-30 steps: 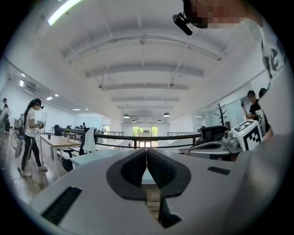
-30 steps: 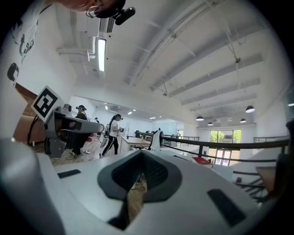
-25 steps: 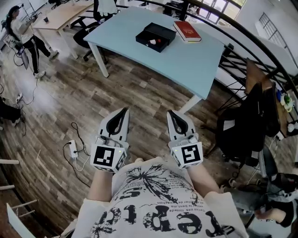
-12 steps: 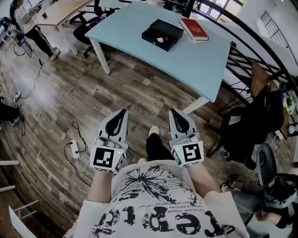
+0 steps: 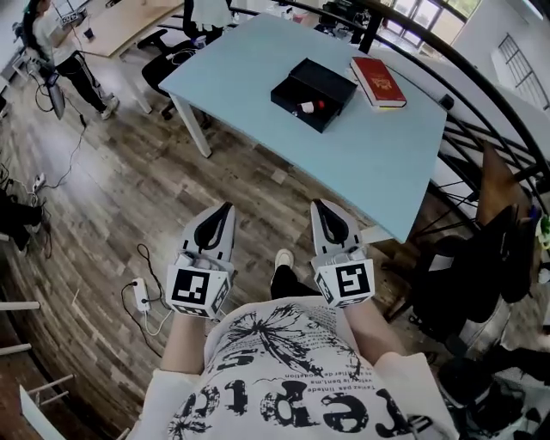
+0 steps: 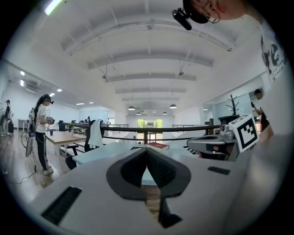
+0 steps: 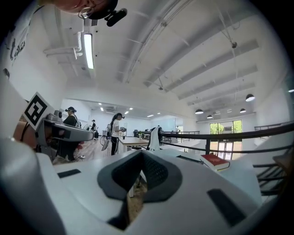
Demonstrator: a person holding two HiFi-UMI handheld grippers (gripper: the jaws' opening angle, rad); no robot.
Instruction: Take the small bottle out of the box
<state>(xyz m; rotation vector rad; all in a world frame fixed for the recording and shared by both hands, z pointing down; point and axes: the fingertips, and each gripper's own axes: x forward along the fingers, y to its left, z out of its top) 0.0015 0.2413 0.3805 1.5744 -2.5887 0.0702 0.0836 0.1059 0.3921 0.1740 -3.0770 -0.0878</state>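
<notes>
An open black box (image 5: 314, 93) sits on the light blue table (image 5: 258, 77), well ahead of both grippers. Inside it lies a small white bottle with a red cap (image 5: 308, 106). My left gripper (image 5: 228, 207) and right gripper (image 5: 319, 206) are held side by side close to my chest, over the wooden floor and short of the table. Both are shut, with nothing between the jaws. In the left gripper view the left gripper (image 6: 146, 150) points at the table edge (image 6: 105, 151). The right gripper (image 7: 141, 154) points the same way.
A red book (image 5: 378, 82) lies just right of the box. A person (image 5: 53, 45) stands far left beside a wooden desk (image 5: 129, 21). A power strip with cables (image 5: 136, 297) lies on the floor at left. A black railing (image 5: 481, 94) and dark chairs (image 5: 481, 275) are on the right.
The table and box have slid down and to the right in the head view and look nearer. Both grippers keep the same pose, shut.
</notes>
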